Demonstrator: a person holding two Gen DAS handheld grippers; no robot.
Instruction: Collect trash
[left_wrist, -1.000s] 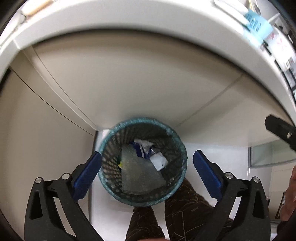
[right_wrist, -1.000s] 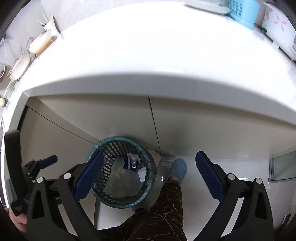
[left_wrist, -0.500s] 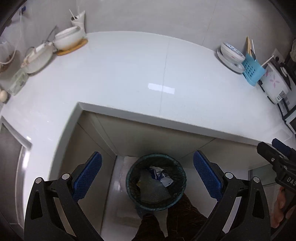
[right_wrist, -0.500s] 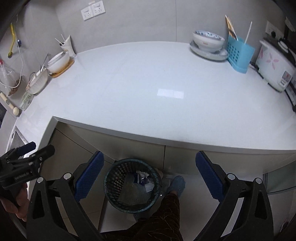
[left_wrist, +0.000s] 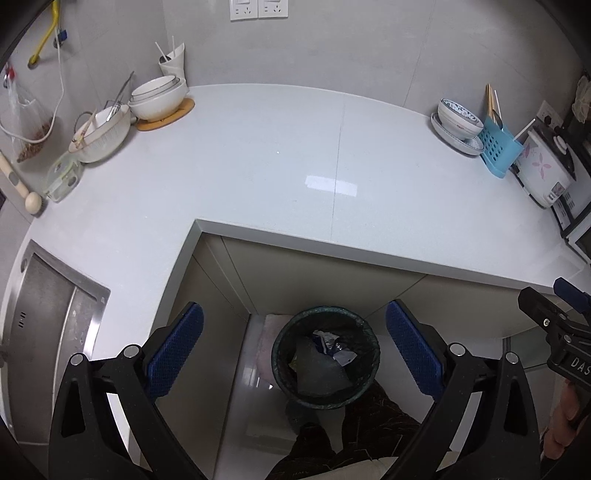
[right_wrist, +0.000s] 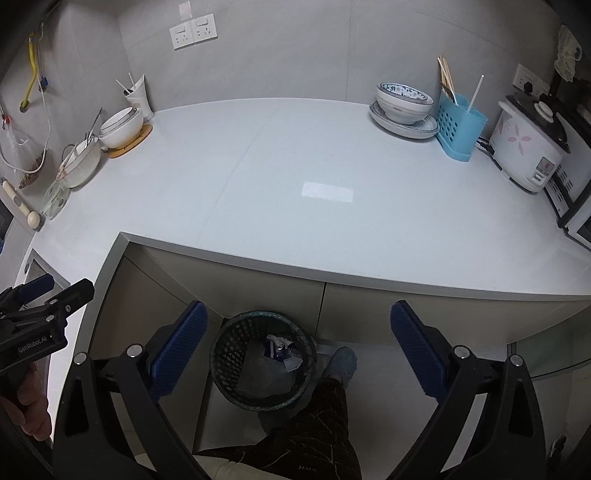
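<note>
A dark green mesh bin (left_wrist: 327, 360) (right_wrist: 263, 360) stands on the floor below the counter's front edge, holding crumpled blue and white wrappers (left_wrist: 334, 345) (right_wrist: 280, 349). My left gripper (left_wrist: 295, 354) hangs high above it, open, nothing between its blue pads. My right gripper (right_wrist: 297, 354) is open and empty too, just right of the bin. Each gripper shows at the edge of the other's view: the right gripper (left_wrist: 554, 325) and the left gripper (right_wrist: 40, 314).
A white L-shaped counter (left_wrist: 295, 166) fills the view. Bowls (left_wrist: 157, 98) and a colander (left_wrist: 99, 134) sit at back left, a sink (left_wrist: 44, 314) at left. A blue utensil holder (right_wrist: 460, 127), stacked dishes (right_wrist: 404, 107) and a rice cooker (right_wrist: 528, 147) stand at back right. The person's leg (right_wrist: 317, 424) and slipper (right_wrist: 343, 363) are beside the bin.
Both grippers have risen well away from the bin, which now looks small. The whole countertop and back wall have come into view. Both stayed open.
</note>
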